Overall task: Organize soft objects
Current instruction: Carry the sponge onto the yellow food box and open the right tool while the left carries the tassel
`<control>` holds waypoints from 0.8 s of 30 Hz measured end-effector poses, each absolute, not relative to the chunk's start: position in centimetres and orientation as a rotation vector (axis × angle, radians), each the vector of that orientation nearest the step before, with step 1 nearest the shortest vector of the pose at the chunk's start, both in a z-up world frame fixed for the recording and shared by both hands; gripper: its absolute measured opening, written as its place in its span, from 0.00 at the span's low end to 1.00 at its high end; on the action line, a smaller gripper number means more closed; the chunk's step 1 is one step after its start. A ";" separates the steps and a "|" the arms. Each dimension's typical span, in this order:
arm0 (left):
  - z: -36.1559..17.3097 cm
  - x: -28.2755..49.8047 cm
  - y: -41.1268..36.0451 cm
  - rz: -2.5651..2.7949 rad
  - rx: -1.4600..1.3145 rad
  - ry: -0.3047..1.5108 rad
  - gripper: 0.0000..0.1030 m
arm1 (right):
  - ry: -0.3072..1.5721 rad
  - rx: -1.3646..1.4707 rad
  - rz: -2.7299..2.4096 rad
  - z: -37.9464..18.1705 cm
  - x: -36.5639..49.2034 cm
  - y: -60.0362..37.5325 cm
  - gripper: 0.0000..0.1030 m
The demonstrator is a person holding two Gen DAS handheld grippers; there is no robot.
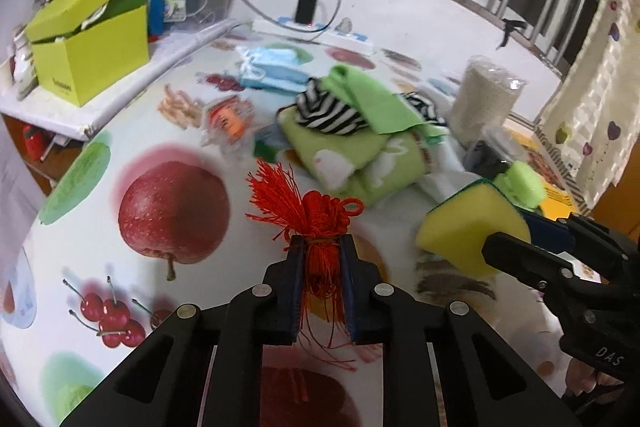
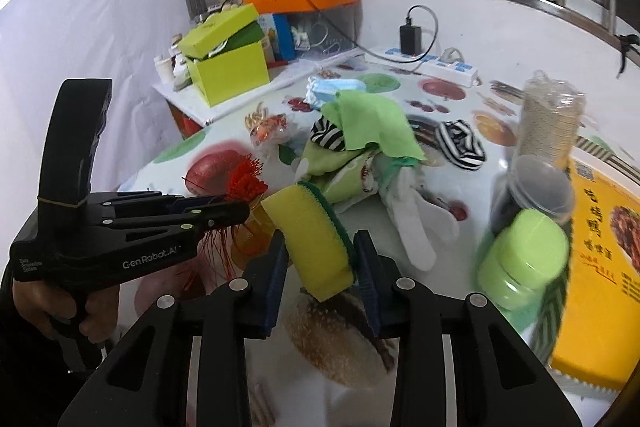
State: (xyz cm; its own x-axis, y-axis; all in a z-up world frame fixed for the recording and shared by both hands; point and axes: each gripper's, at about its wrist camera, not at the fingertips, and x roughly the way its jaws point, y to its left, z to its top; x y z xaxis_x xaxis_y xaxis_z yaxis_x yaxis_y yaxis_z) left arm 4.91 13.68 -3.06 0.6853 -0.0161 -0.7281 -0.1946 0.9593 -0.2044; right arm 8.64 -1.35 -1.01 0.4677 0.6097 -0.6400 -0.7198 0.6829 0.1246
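- Left gripper (image 1: 320,247): jaws closed on a red tassel (image 1: 316,219); the knot and fringe stand out past the fingertips, loose threads trail back between the blue pads. Held clear of the tablecloth (image 1: 100,227), near side of the table.
- Right gripper (image 2: 320,247): jaws clamped on a yellow sponge (image 2: 316,239) with a green scouring face; sponge tilted, its far end standing past the fingertips. It is carried just right of the tassel, apart from it.
- A hand (image 2: 86,311) grips the handle of the left gripper, seen at the left of the right wrist view.
- Pile of soft goods, middle of the table beyond both grippers: folded green towel (image 1: 360,163) with white rabbit print at the bottom, a striped black-and-white cloth (image 1: 328,111) on it, a green cloth (image 1: 372,99) draped over the top.
- Second striped cloth (image 2: 460,143), right of the pile, lying on the tablecloth.
- Blue face masks (image 1: 272,67), far side of the pile.
- White glove (image 2: 412,223), near right of the pile.
- Lime box (image 1: 92,55), lid ajar, on a white shelf at far left.
- Green-lidded jar (image 2: 524,259), near right; blurred.
- Power strip (image 2: 436,65) with black charger, far edge.
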 end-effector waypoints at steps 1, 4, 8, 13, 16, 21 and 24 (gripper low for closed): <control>-2.7 4.8 13.2 0.093 -0.271 0.806 0.15 | 0.710 -0.163 0.813 -0.9 8.5 -1.7 0.34; -1.9 4.5 11.8 0.062 -0.257 0.793 0.15 | 0.702 -0.139 0.796 -0.4 8.2 -3.0 0.34; -0.9 4.2 9.5 0.016 -0.227 0.771 0.15 | 0.686 -0.119 0.757 0.1 7.8 -4.7 0.34; 0.0 4.4 6.6 -0.043 -0.199 0.762 0.15 | 0.682 -0.088 0.700 0.3 7.6 -7.3 0.34; 0.5 4.5 5.3 -0.073 -0.182 0.754 0.15 | 0.690 -0.072 0.667 0.5 7.5 -9.1 0.34; 1.1 5.3 3.1 -0.125 -0.166 0.741 0.15 | 0.655 -0.062 0.617 1.0 7.4 -11.4 0.34; 1.4 5.7 1.5 -0.158 -0.146 0.741 0.15 | 0.651 -0.042 0.583 1.0 7.8 -12.9 0.34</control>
State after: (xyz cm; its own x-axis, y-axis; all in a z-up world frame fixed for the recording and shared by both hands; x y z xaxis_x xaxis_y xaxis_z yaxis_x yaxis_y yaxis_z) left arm 5.73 1.48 1.39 0.7270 -0.1942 -0.6586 0.0913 0.9780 -0.1876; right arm 7.78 -12.95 0.99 0.6417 0.4983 -0.5830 -0.5242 0.8399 0.1409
